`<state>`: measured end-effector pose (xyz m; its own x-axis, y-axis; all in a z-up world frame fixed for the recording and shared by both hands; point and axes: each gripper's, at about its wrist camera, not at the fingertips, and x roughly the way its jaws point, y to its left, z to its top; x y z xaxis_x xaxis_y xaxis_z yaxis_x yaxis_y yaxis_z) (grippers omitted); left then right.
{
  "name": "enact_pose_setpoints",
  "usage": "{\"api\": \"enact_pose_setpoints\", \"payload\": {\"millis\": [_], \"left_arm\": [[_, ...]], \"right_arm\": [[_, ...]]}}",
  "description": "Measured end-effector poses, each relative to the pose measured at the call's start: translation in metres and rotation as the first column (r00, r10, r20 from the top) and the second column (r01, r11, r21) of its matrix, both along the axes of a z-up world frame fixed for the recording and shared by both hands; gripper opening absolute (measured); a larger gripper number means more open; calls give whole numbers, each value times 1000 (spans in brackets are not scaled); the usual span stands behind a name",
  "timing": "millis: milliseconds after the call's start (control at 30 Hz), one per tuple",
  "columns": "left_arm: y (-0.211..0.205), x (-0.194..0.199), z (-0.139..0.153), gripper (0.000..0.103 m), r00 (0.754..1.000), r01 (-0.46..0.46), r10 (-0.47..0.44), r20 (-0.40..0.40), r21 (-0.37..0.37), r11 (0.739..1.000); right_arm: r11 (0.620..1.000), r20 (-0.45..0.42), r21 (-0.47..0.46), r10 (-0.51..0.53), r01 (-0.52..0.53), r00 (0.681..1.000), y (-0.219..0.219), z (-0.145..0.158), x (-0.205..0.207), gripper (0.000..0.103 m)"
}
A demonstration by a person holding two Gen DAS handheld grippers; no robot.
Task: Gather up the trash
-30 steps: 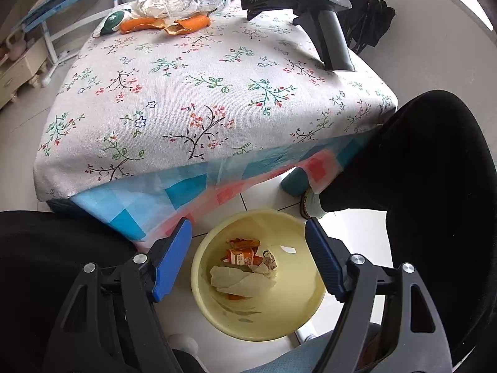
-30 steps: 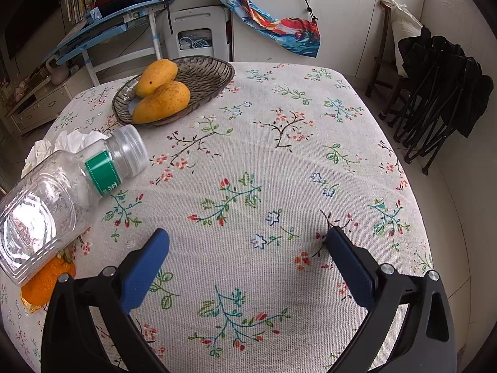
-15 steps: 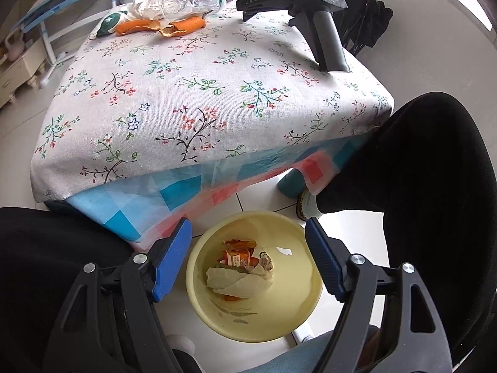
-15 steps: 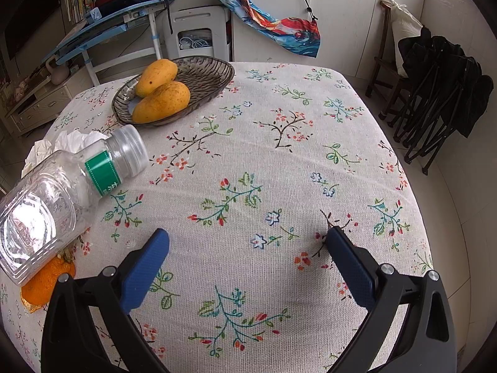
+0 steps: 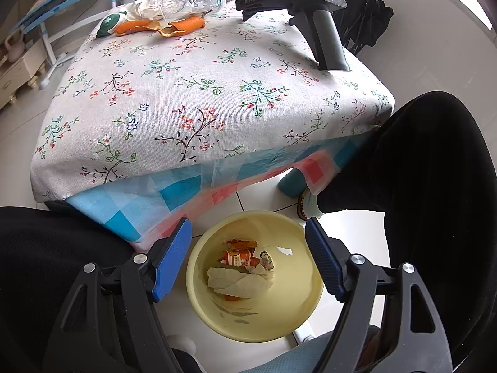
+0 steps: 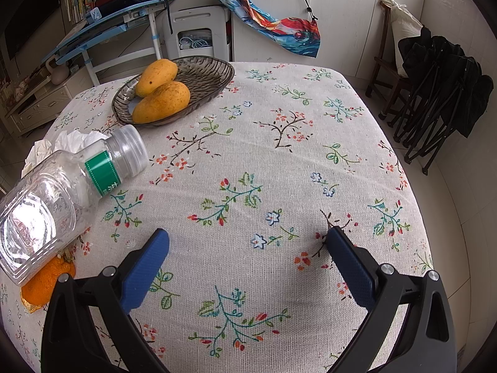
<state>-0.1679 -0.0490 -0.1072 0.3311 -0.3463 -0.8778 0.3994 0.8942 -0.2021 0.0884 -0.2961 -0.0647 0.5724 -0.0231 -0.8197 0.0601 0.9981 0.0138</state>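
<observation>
My left gripper [image 5: 247,230] is open and empty, held above a yellow bin [image 5: 298,304] on the floor by the table's near edge. The bin holds a crumpled tissue [image 5: 239,281], an orange wrapper [image 5: 237,258] and peel. On the floral table an empty clear plastic bottle [image 6: 59,199] lies on its side over orange peel [image 6: 46,279], with crumpled tissue [image 6: 71,143] behind it. The same bottle [image 5: 186,0] and peel [image 5: 161,26] show at the table's far end in the left wrist view. My right gripper [image 6: 247,239] is open and empty, resting low over the tablecloth right of the bottle.
A woven tray [image 6: 205,77] with two mangoes [image 6: 161,102] stands at the table's back. The person's black-clad legs [image 5: 435,192] flank the bin. The right gripper's handle [image 5: 326,40] stands on the table. Folded black chairs [image 6: 441,93] stand to the right.
The left gripper has drifted slightly, so the bin and table sit a little further left in its view. The right gripper has not moved.
</observation>
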Motion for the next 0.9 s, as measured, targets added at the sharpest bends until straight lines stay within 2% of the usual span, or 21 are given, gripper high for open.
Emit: {"api": "enact_pose_setpoints", "payload": {"millis": [333, 667, 833, 900], "left_arm": [[2, 1, 1, 72, 1000, -9, 9, 11, 10, 1000], [14, 5, 10, 72, 994, -89, 90, 56, -6, 996], [31, 9, 20, 72, 980, -171, 176, 89, -61, 983], [43, 11, 28, 72, 966, -218, 231, 114, -113, 969]], "right_arm": [[1000, 0, 0, -1, 1, 1000, 0, 0, 0, 97], [1000, 0, 0, -1, 1, 1000, 0, 0, -1, 97], [1000, 0, 0, -1, 1, 1000, 0, 0, 0, 97], [1000, 0, 0, -1, 1, 1000, 0, 0, -1, 97]]}}
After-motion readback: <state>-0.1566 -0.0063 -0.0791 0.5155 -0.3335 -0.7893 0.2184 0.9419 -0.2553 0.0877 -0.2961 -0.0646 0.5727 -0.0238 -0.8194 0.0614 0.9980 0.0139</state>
